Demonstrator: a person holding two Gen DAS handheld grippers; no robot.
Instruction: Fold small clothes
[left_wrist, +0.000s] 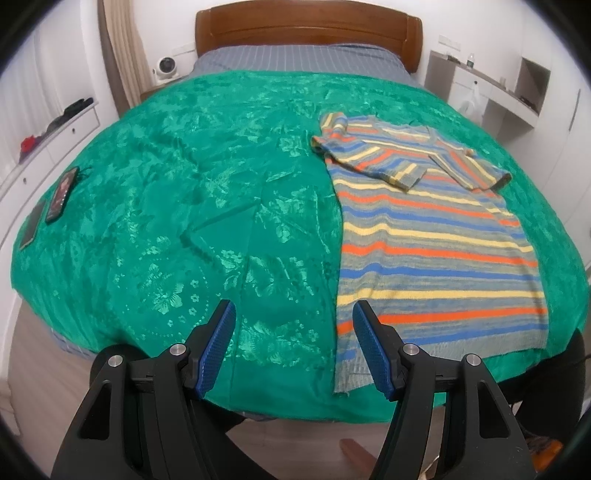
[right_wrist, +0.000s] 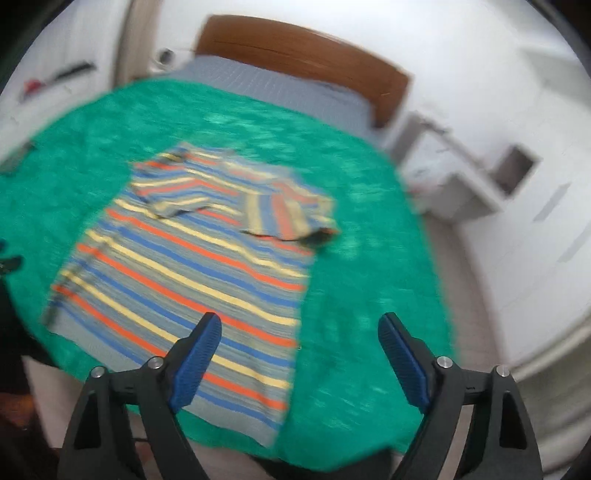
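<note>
Phones (left_wrist: 61, 194) show only beside left gripper (left_wrist: 293, 314); both grippers, including right gripper (right_wrist: 299, 328), gape empty.

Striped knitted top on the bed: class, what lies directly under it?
The striped knitted top lies flat on a green floral bedspread, both sleeves folded onto its front. The bedspread beneath is covered, so anything else there stays unseen.

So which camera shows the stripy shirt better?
The left wrist view. There the stripy shirt is sharp, so you can see both sleeves folded in over its chest. In the right wrist view the shirt sits more in the middle, but everything is blurry.
</note>
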